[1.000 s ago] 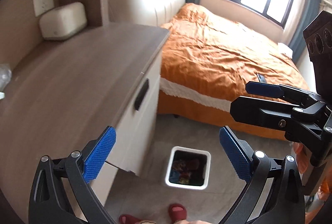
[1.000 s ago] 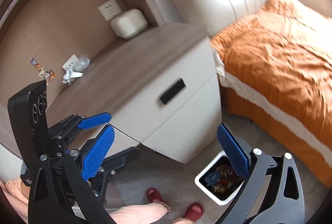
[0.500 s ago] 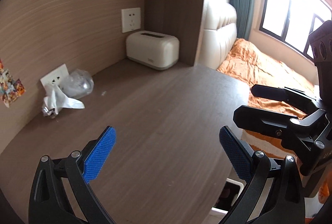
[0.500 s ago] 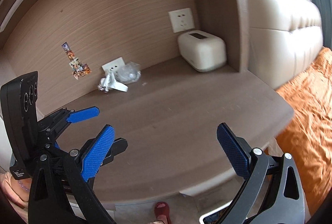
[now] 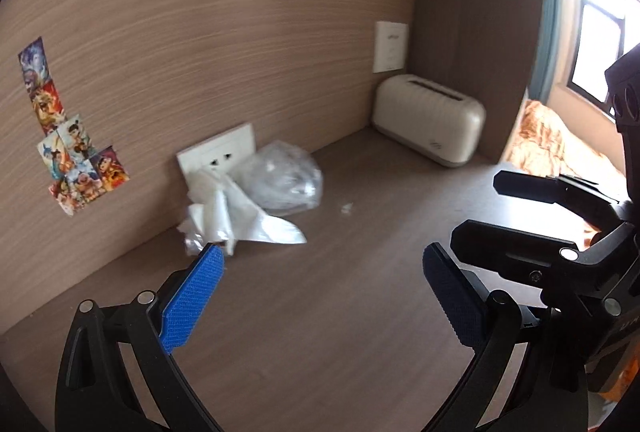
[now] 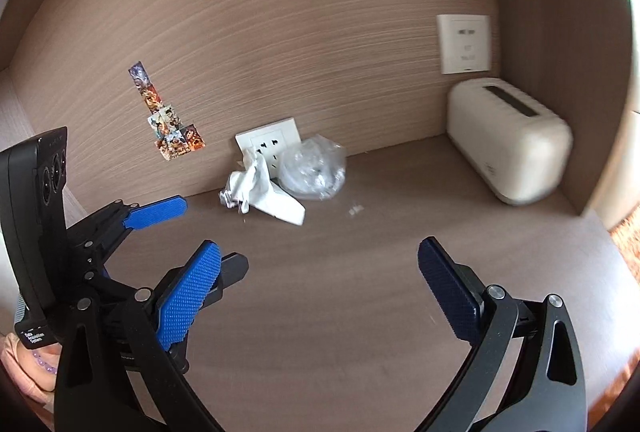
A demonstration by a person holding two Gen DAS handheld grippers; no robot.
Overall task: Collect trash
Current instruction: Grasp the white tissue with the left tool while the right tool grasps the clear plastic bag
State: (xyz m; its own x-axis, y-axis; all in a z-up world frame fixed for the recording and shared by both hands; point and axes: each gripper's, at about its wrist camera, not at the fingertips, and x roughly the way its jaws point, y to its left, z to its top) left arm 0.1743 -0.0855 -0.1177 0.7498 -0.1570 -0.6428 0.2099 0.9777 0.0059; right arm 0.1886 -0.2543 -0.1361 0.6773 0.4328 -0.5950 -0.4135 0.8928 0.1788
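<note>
A crumpled white tissue [image 5: 236,220] [image 6: 260,192] and a clear plastic bag [image 5: 284,180] [image 6: 314,172] lie together on the wooden desktop [image 5: 340,312] against the back wall. A tiny scrap [image 5: 346,208] [image 6: 355,210] lies just right of them. My left gripper [image 5: 324,292] is open, a short way in front of the tissue, nothing between its blue pads. My right gripper [image 6: 320,288] is open too, farther back over the desk. Each gripper shows in the other's view: the right gripper [image 5: 560,232], the left gripper [image 6: 192,240].
A cream toaster-shaped box [image 5: 430,124] [image 6: 508,148] stands in the back right corner under a wall socket [image 6: 464,42]. A second socket plate [image 5: 216,160] sits behind the trash. Stickers [image 5: 68,152] are on the wall at left. An orange bed [image 5: 560,148] lies beyond the desk's right edge.
Both grippers have swung up from the floor bin and drawer front onto the desktop, then moved closer to the tissue and bag. Both stay open throughout.
</note>
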